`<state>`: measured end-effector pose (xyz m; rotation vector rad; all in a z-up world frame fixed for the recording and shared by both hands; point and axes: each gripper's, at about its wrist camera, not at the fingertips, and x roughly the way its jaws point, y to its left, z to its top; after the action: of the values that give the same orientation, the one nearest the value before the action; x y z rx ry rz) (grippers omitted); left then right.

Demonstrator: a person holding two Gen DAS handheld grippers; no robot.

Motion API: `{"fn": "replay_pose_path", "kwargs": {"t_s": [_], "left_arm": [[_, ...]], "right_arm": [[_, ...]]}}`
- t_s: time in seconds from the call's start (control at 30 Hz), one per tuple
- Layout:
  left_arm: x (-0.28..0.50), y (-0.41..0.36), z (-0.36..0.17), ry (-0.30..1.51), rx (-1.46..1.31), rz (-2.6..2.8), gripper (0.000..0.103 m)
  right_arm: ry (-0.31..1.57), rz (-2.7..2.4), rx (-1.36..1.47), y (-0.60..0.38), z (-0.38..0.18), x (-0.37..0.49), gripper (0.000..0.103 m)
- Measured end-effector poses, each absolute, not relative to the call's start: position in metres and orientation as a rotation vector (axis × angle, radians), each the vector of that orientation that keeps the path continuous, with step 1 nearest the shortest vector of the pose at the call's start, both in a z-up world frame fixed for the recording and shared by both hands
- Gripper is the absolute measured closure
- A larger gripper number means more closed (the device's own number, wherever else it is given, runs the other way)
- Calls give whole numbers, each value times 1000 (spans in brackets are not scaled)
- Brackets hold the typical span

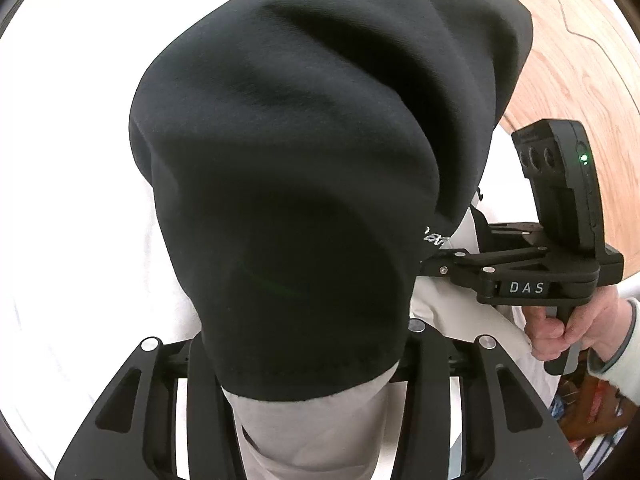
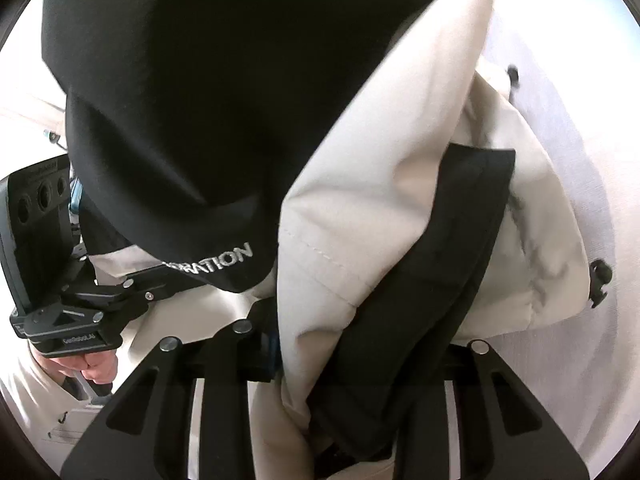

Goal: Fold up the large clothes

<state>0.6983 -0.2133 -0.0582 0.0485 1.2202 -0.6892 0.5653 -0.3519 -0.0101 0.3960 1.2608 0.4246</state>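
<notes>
A black and cream jacket (image 1: 300,140) hangs bunched up over the white surface. In the left wrist view my left gripper (image 1: 308,344) is shut on it, with black cloth and cream lining filling the gap between its fingers. In the right wrist view my right gripper (image 2: 348,344) is shut on a thick fold of cream cloth (image 2: 380,160) and a black padded strip (image 2: 440,260). White lettering (image 2: 224,260) shows on the black part. Each gripper appears in the other's view, right gripper (image 1: 432,268) and left gripper (image 2: 132,280), their fingertips buried in cloth.
A white tabletop (image 1: 72,200) lies under the jacket, with wooden floor (image 1: 580,60) beyond its edge at the upper right. A person's hand (image 1: 560,328) holds the right gripper's handle. Black cord toggles (image 2: 600,276) dangle at the jacket's right side.
</notes>
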Motion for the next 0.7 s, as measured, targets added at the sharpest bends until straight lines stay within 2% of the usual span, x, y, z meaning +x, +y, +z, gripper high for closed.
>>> {"fn": "replay_pose_path", "kwargs": {"t_s": [0.03, 0.33, 0.6, 0.7], "left_arm": [[693, -213, -54, 1211, 49, -687, 61], [676, -168, -3, 1130, 31, -640, 62], [641, -77, 58, 1044, 12, -513, 63], [628, -14, 75, 1022, -1, -466, 63]], "right_arm": [[1252, 427, 399, -361, -19, 551, 73], [1168, 479, 327, -344, 31, 546, 74], [1096, 598, 234, -241, 79, 549, 74], [1078, 639, 197, -179, 95, 548, 74]]}}
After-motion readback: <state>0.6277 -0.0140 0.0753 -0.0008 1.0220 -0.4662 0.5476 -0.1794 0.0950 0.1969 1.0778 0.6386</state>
